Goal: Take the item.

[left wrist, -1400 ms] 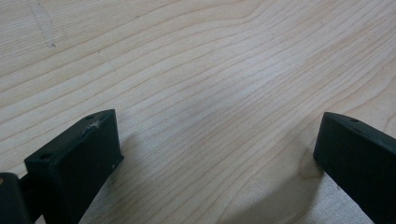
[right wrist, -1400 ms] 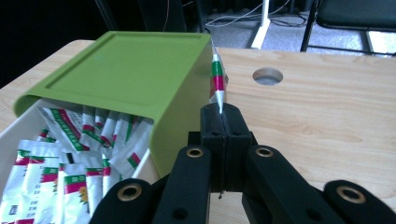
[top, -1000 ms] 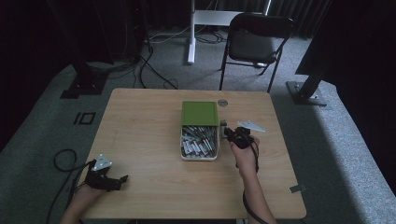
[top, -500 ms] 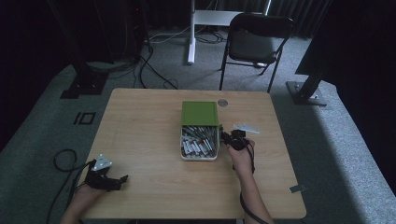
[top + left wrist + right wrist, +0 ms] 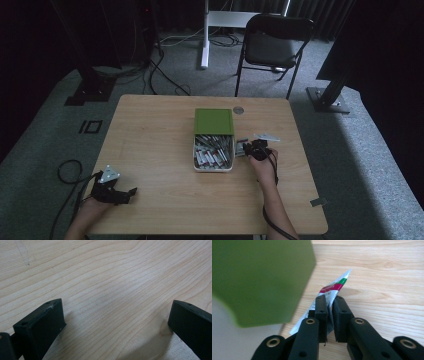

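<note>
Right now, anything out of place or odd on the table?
One sachet is outside the box, in the right gripper beside the box's wall; its jaws have just been opening around it. Otherwise nothing stands out.

A: What are the tools like?
B: The left gripper (image 5: 129, 192) is black, with a grey three-cornered plate and a looping black cable; blocky jaws, small screw holes.
A: The other?
B: The right gripper (image 5: 330, 303) is black too; brass-ringed pivots.
</note>
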A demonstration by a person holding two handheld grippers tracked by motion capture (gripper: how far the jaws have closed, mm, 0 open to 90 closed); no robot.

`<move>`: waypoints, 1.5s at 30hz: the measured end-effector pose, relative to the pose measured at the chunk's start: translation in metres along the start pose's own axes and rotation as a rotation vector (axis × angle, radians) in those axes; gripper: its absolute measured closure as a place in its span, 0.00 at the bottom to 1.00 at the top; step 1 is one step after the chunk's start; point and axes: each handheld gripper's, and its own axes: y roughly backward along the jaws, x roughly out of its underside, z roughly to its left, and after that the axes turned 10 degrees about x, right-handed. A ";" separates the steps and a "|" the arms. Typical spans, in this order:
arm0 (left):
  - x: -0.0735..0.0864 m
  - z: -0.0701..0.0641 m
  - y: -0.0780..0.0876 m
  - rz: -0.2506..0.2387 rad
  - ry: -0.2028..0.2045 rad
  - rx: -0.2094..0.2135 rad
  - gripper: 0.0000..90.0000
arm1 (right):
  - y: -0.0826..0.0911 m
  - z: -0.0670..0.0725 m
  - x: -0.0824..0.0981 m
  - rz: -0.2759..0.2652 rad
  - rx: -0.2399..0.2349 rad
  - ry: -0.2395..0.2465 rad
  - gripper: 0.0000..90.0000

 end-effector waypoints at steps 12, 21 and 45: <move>0.000 0.000 0.000 0.000 0.000 0.000 0.02 | -0.011 -0.017 0.008 0.018 0.090 0.044 0.63; 0.000 0.000 0.000 0.000 0.000 0.000 0.02 | -0.003 -0.029 0.010 0.020 0.120 0.041 0.47; 0.000 0.000 0.000 0.000 0.000 0.000 0.02 | 0.036 -0.064 0.034 0.013 0.210 -0.009 0.17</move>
